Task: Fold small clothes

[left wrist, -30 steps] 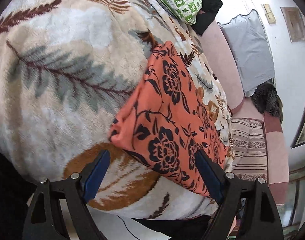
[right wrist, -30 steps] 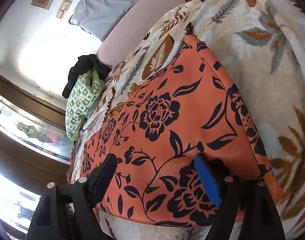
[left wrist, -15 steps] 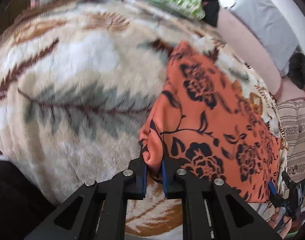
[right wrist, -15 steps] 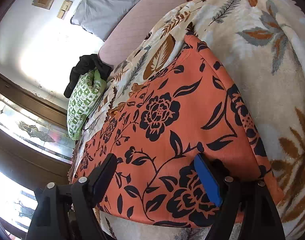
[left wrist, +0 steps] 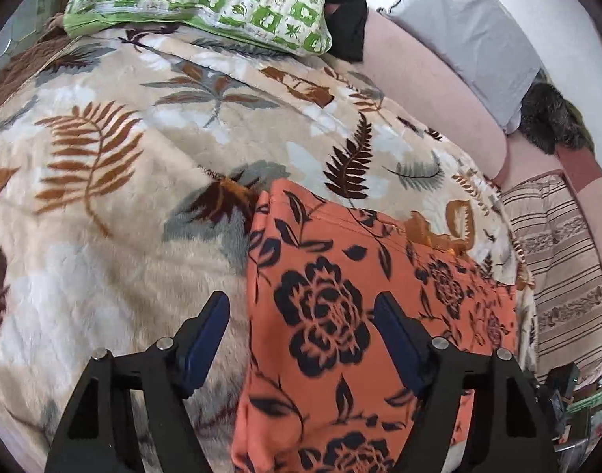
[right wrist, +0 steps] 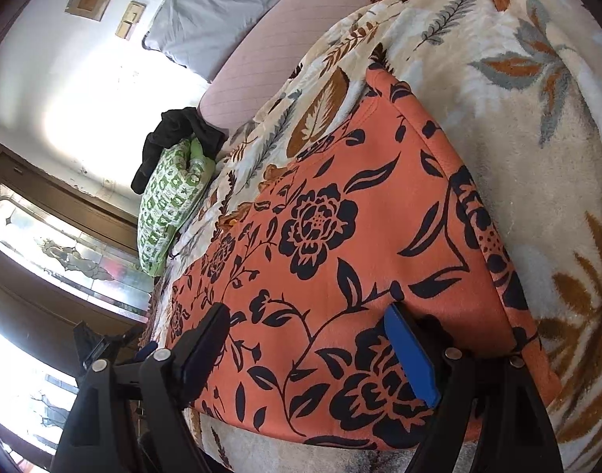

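Note:
An orange cloth with black flowers [left wrist: 340,315] lies folded flat on a leaf-patterned blanket [left wrist: 103,197]. My left gripper [left wrist: 301,311] is open and empty, its fingers straddling the cloth's left edge from just above. The cloth also shows in the right wrist view [right wrist: 340,256]. My right gripper [right wrist: 304,323] is open and empty over the cloth's near edge. The left gripper shows at the lower left of the right wrist view [right wrist: 103,347].
A green checked pillow [left wrist: 206,4] and a black garment [left wrist: 348,19] lie at the blanket's far end. A pink sofa back [left wrist: 438,90] with a grey cushion [left wrist: 470,35] runs along the right. A striped cloth [left wrist: 557,268] lies beyond the blanket's right edge.
My left gripper pinched the cloth's corner half a second ago, has let go, and is open again. The cloth's left side now lies folded over. The right gripper has barely moved.

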A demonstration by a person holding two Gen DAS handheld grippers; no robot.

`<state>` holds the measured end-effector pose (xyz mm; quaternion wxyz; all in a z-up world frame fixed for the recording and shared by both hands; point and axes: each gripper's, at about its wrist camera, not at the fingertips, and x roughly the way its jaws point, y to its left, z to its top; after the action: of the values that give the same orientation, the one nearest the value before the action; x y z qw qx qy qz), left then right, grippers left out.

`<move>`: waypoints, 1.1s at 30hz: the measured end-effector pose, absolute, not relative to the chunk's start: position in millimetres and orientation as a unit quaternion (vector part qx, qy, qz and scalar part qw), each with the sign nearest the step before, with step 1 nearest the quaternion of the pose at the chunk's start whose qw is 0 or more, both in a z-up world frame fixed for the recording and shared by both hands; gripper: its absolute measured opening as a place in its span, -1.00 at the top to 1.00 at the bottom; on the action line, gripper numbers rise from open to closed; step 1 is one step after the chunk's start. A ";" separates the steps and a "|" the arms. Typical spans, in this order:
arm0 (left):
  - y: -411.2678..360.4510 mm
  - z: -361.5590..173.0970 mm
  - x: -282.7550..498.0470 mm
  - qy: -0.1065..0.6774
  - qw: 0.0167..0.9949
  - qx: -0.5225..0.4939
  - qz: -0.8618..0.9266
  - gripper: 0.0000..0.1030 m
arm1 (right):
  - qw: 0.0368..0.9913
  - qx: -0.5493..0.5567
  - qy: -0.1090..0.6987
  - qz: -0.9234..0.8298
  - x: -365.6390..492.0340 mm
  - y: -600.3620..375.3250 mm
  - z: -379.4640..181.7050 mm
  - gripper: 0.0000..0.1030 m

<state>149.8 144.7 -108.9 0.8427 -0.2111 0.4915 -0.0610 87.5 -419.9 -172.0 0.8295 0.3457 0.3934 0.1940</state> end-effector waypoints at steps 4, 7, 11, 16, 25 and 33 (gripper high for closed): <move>144.8 -136.8 201.2 0.539 0.810 -0.220 -0.066 -0.16 | 0.828 0.344 0.394 0.204 88.4 -422.5 -172.4 -0.62; 142.3 -145.7 209.9 0.556 0.802 -0.205 -0.074 0.69 | 0.826 0.342 0.396 0.207 91.8 -424.0 -172.2 -0.62; 125.3 -108.8 206.0 0.501 0.852 -0.132 -0.075 0.78 | 0.829 0.336 0.396 0.205 96.2 -422.1 -170.8 -0.62; 128.5 -147.8 211.7 0.513 0.849 -0.114 -0.064 0.59 | 0.833 0.327 0.397 0.205 98.1 -417.7 -169.4 -0.63; 143.8 -78.3 153.3 0.461 0.875 -0.138 -0.049 -0.04 | 0.839 0.319 0.393 0.200 94.6 -412.7 -167.0 -0.64; 101.7 -64.7 55.2 0.418 0.895 -0.140 -0.070 -0.52 | 0.848 0.311 0.388 0.184 89.6 -403.2 -165.6 -0.64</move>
<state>55.2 101.7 -64.7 0.8946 -0.1404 0.4185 -0.0699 89.6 -403.2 -165.6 0.8477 0.3110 0.3884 0.1837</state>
